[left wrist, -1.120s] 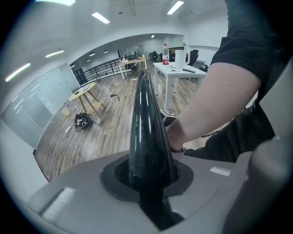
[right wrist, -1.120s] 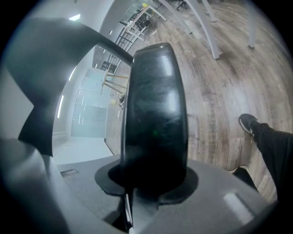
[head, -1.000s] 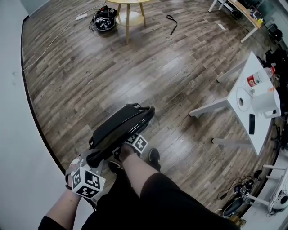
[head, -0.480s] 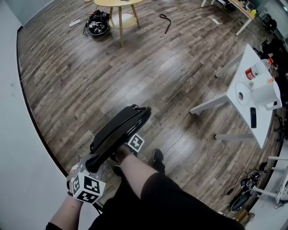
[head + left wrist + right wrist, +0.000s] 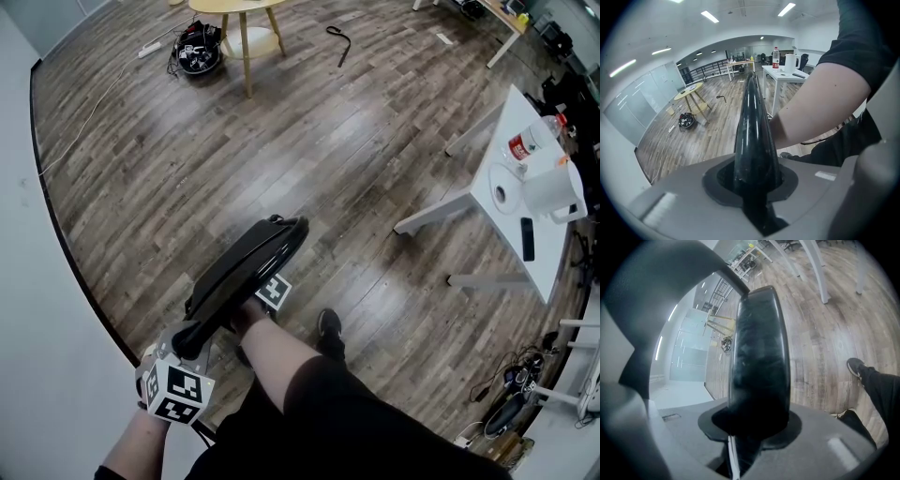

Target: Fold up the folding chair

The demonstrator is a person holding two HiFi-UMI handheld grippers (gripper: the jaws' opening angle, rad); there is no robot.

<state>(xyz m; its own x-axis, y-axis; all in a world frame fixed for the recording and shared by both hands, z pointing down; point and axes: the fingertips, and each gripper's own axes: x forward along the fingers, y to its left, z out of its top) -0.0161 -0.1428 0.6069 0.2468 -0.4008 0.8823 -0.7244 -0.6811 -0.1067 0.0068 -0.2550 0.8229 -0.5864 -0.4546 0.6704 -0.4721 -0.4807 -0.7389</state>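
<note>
Both pinch the folding chair (image 5: 248, 264), left gripper (image 5: 194, 337) at its near end, right gripper (image 5: 253, 307) further along its forward-running length.

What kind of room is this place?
Probably an office or workshop: a white desk with a bottle and kettle, a round wooden table, and cables on the wood floor.

Open floor (image 5: 281, 141) lies ahead; the wall (image 5: 37, 328) crowds left, a white table (image 5: 547, 248) right.
</note>
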